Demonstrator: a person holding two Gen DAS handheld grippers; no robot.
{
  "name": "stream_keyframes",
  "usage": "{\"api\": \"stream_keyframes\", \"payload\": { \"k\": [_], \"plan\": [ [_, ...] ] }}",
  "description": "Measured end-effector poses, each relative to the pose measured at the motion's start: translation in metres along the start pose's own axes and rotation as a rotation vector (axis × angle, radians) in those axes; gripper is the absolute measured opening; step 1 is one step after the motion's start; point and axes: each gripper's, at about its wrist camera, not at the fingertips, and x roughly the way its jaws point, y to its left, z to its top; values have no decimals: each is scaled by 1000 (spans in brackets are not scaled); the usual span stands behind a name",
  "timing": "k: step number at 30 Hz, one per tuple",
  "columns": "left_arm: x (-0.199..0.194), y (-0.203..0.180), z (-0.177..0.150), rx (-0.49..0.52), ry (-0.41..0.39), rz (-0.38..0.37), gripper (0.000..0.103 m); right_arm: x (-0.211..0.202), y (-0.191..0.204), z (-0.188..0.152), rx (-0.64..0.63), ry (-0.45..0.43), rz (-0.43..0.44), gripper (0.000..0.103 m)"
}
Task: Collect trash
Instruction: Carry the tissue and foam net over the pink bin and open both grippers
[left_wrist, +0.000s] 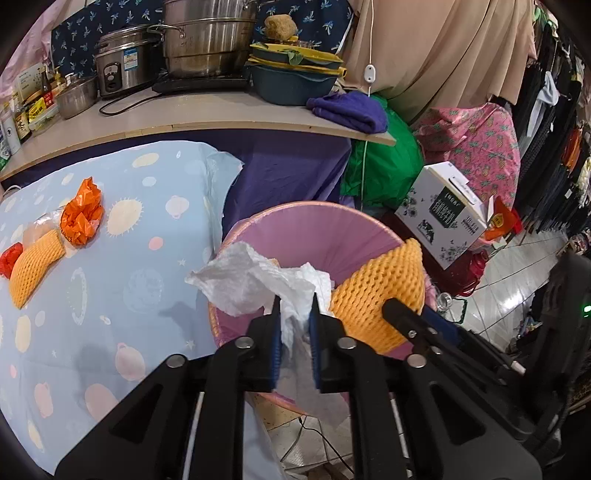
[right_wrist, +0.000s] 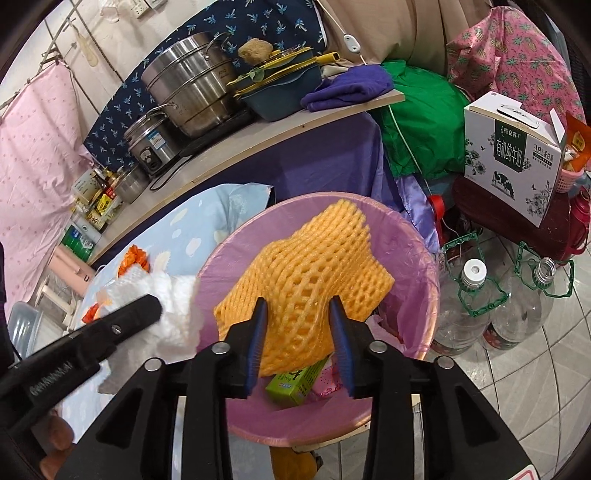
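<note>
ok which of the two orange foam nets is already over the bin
The foam net gripped in the right claw, hanging above the pink-lined bin. The other foam net lies on the blue tablecloth beside the orange plastic bag.

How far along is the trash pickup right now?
Done: a green carton lies in the pink-lined bin. In hand, over the bin: left gripper pinches white tissue; right gripper holds orange foam net. Left on the table: another foam net, orange bag, red scrap.
</note>
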Motion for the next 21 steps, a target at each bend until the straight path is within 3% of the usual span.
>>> {"api": "stream_keyframes", "payload": {
  "k": [3, 8, 12, 21],
  "plan": [
    [4, 1, -1, -9, 1, 20, 37, 0, 0, 1, -3, -2, -2, 42],
    [3, 2, -1, -5, -8, 43, 44, -1, 2, 3, -4, -8, 1, 46],
    [1, 4, 0, -14, -24, 61, 58, -3, 2, 4, 4, -14, 3, 46],
    [-2, 11, -1, -31, -25, 58, 60, -7, 6, 6, 0, -22, -4, 48]
  ]
}}
